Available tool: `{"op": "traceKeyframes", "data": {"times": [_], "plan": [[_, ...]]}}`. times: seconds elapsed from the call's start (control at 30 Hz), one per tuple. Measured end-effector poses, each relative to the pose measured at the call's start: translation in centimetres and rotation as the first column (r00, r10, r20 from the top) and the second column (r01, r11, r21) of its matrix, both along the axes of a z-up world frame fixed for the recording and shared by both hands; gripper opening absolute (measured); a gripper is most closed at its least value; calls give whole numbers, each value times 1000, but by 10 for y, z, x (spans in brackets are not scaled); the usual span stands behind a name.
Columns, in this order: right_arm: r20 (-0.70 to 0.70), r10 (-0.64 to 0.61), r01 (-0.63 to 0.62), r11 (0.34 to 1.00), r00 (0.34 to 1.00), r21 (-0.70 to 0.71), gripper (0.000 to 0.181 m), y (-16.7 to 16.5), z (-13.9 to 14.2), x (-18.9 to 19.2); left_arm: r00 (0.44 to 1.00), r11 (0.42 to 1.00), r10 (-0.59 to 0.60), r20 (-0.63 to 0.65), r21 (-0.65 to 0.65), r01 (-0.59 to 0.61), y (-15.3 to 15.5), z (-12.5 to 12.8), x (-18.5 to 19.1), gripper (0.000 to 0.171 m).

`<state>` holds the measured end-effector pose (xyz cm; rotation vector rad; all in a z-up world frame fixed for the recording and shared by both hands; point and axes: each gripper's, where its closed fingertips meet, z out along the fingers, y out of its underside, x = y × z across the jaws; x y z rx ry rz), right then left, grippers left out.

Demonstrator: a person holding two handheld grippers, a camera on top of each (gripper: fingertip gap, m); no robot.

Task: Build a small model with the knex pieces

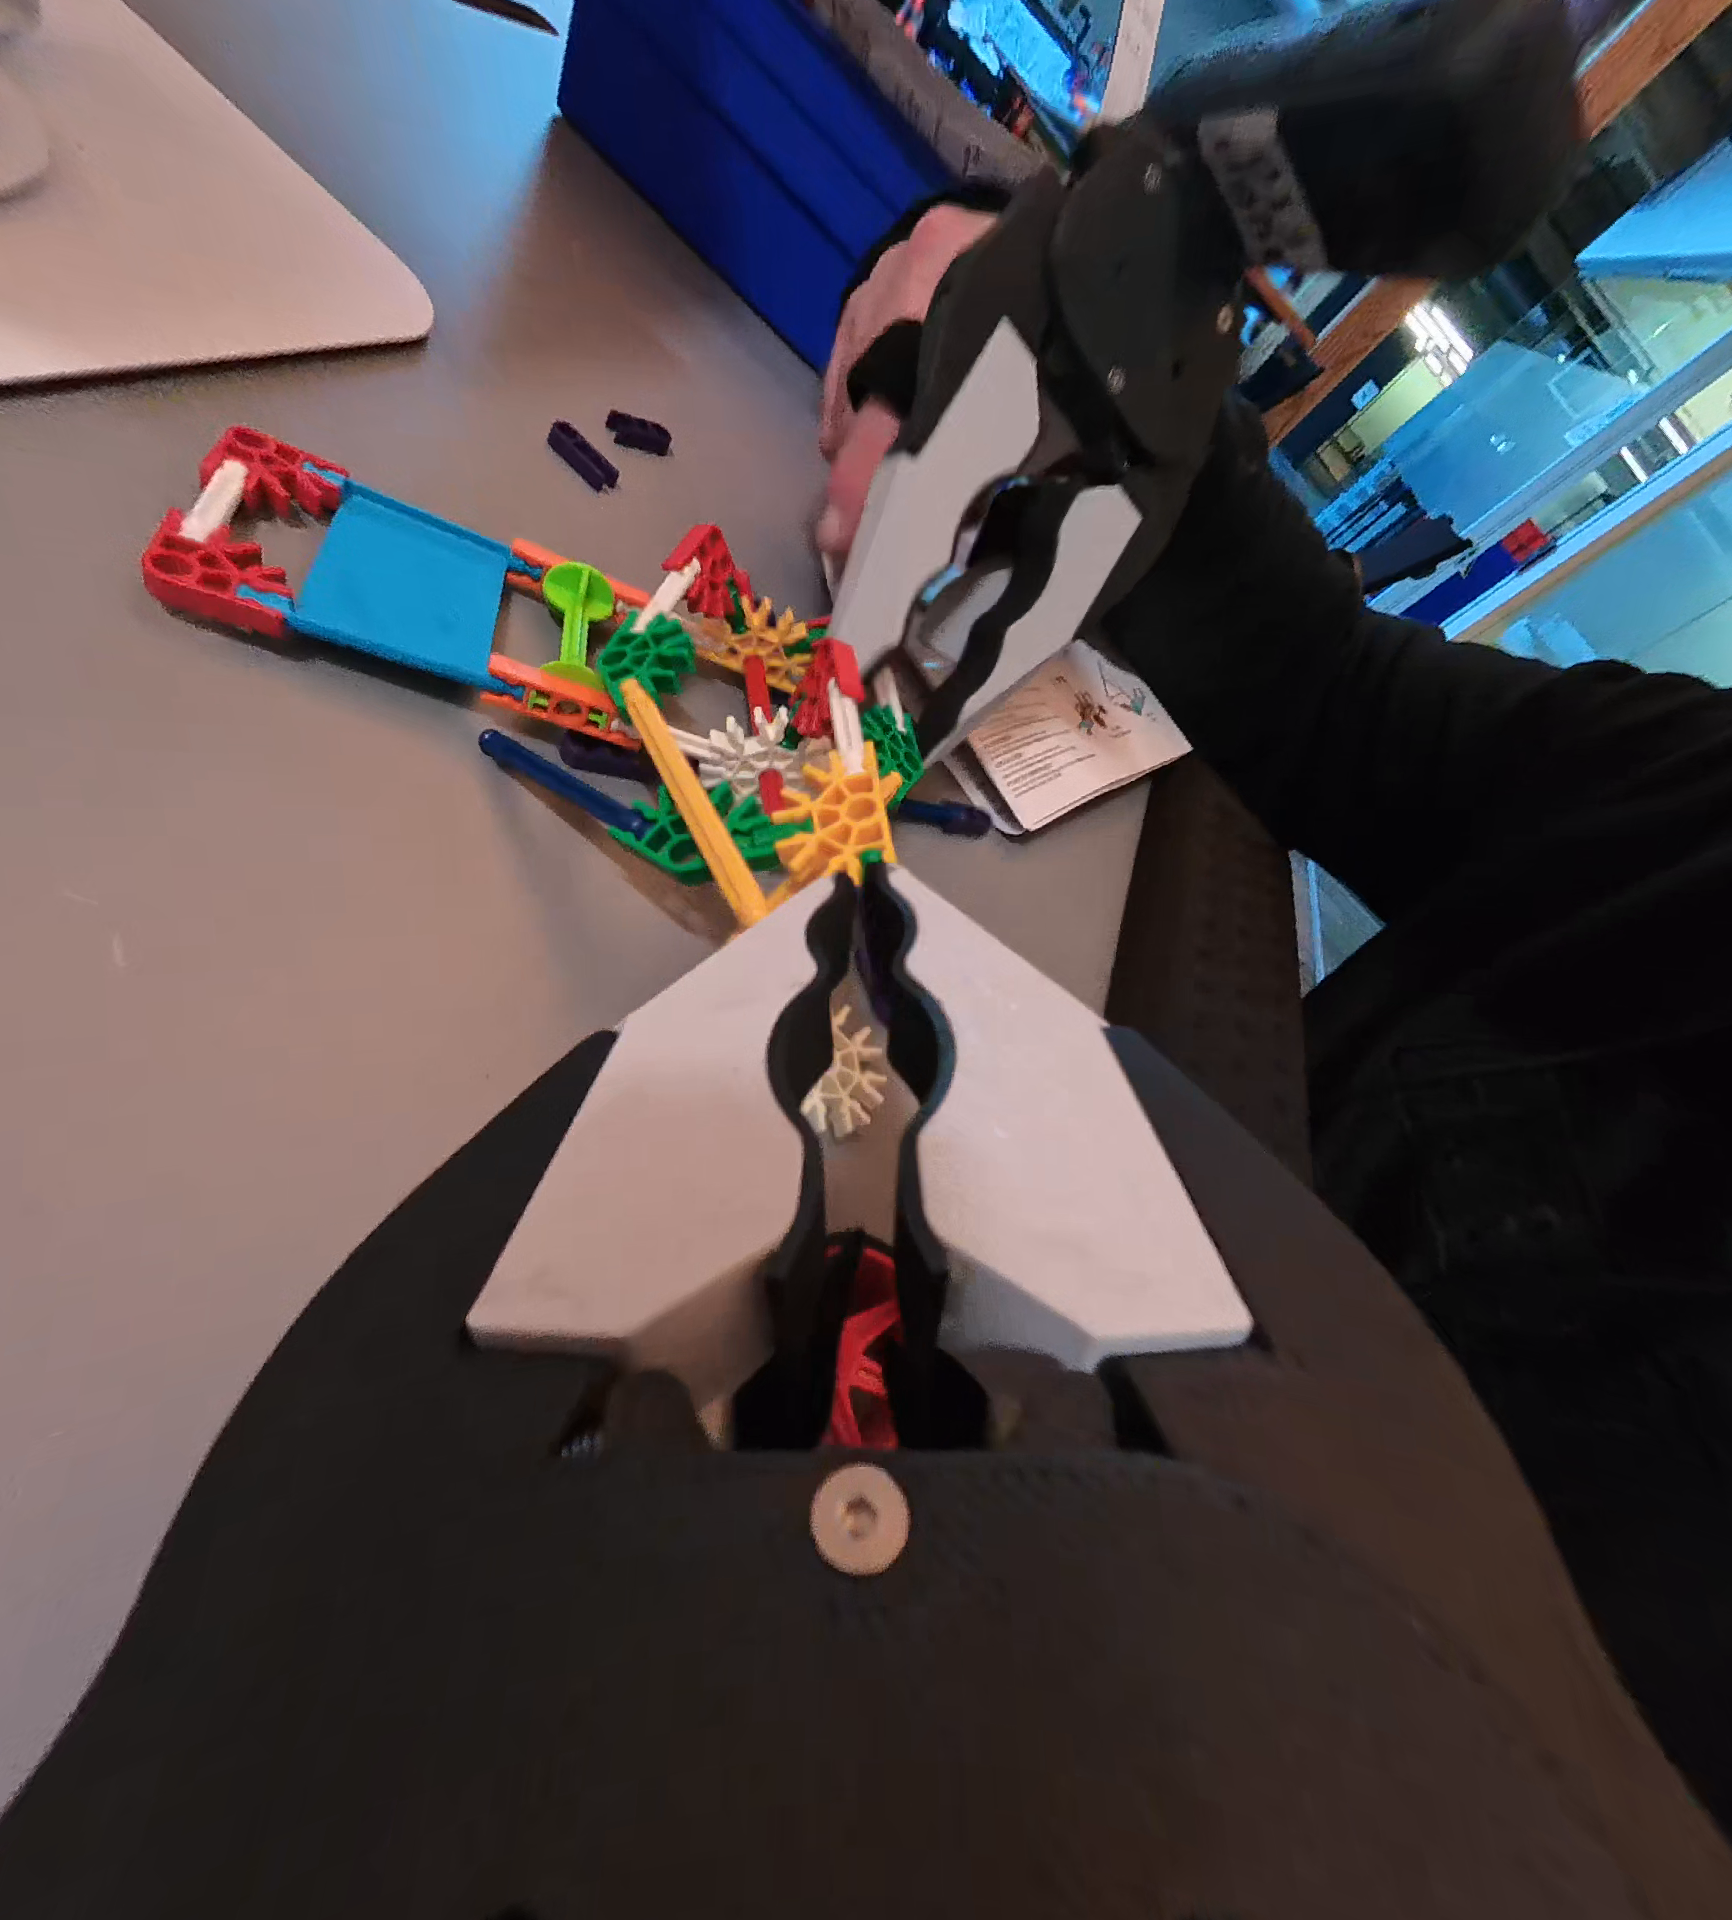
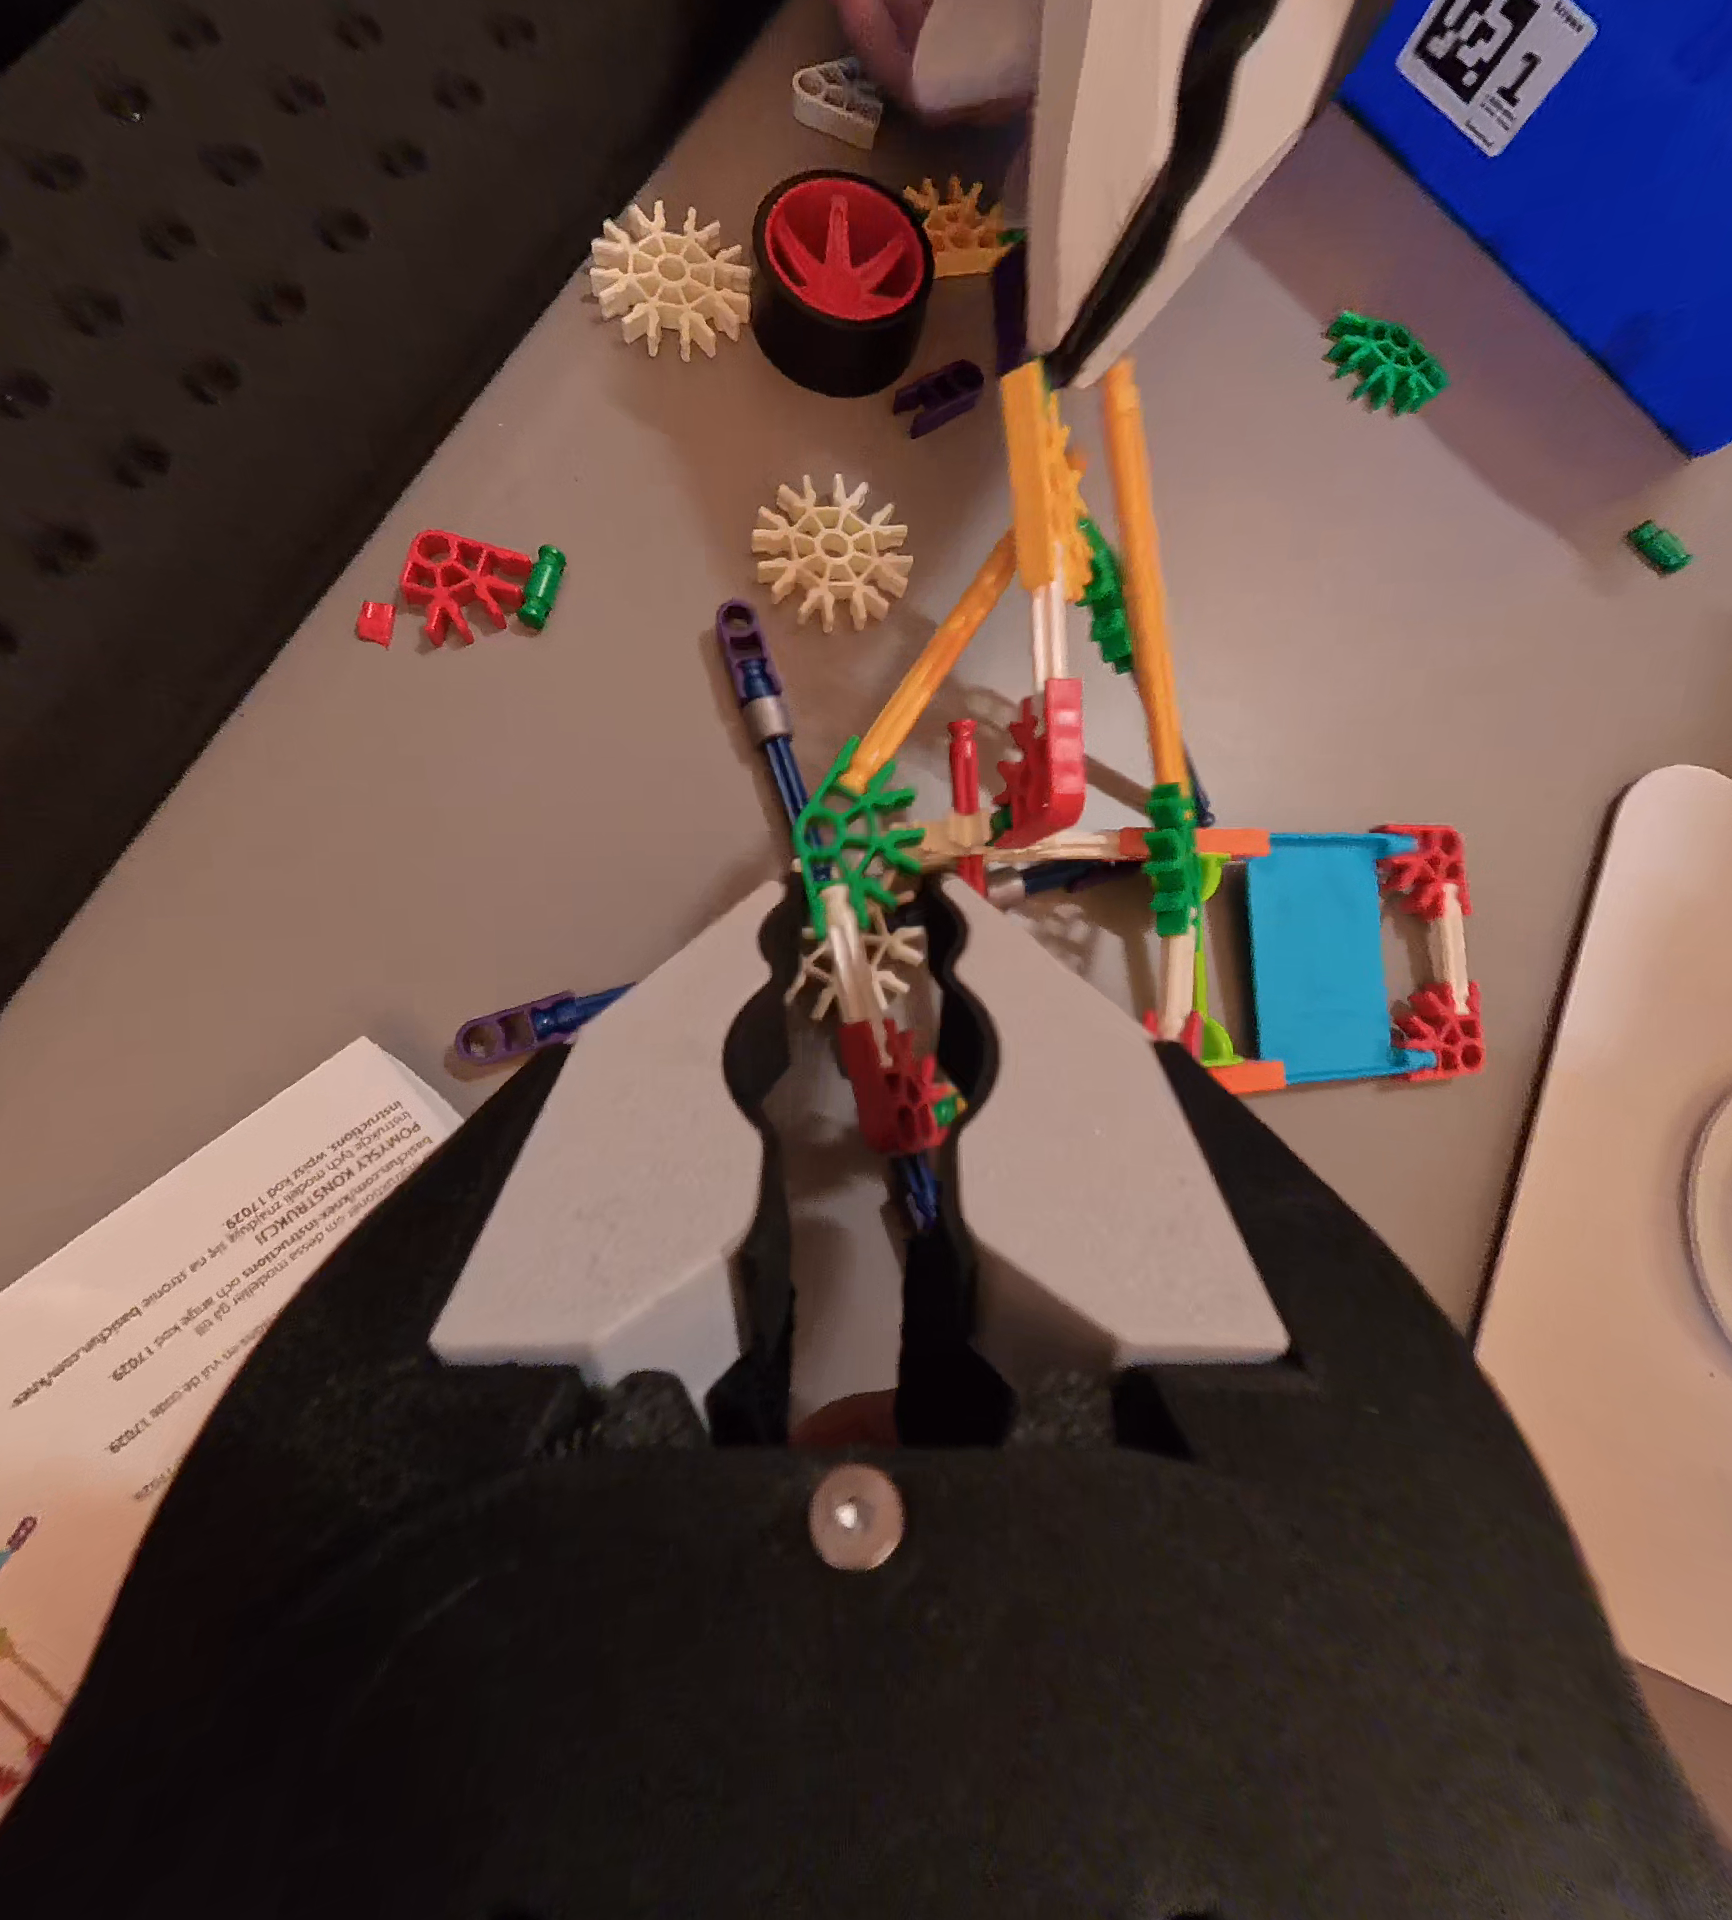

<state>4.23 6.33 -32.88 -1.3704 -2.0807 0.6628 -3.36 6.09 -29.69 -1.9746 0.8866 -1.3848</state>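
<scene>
Left wrist view: grey tabletop (image 1: 166, 935), glass-walled room beyond.

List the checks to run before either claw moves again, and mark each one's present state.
1. Left claw shut on the model's yellow connector: ok.
2. Right claw gripping the model: cannot tell; its jaws stand partly open around the green connector end.
3. Blue panel end of the model resting on the table: ok.
4. Loose parts away from the left claw: not ok; the purple clip and the black-and-red wheel lie close beside its tip.
5. Instruction sheet apart from the model: ok.
</scene>
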Motion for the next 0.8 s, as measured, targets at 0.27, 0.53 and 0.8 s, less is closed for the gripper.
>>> {"op": "traceKeyframes", "data": {"times": [0.27, 0.53, 0.8], "plan": [[-153, -98, 93, 995, 983, -41, 29, 16, 55, -5, 998, 996, -60, 7, -65, 60, -11, -3, 3, 29], [23, -125, 124, 992, 992, 32, 23, 38, 26, -63, 994, 991, -101, -27, -94, 98, -21, -11, 2, 37], [96, -88, 89, 996, 991, -5, 21, 28, 4, -63, 988, 989, -136, -74, -74, 130, -27, -17, 8, 34]]}}
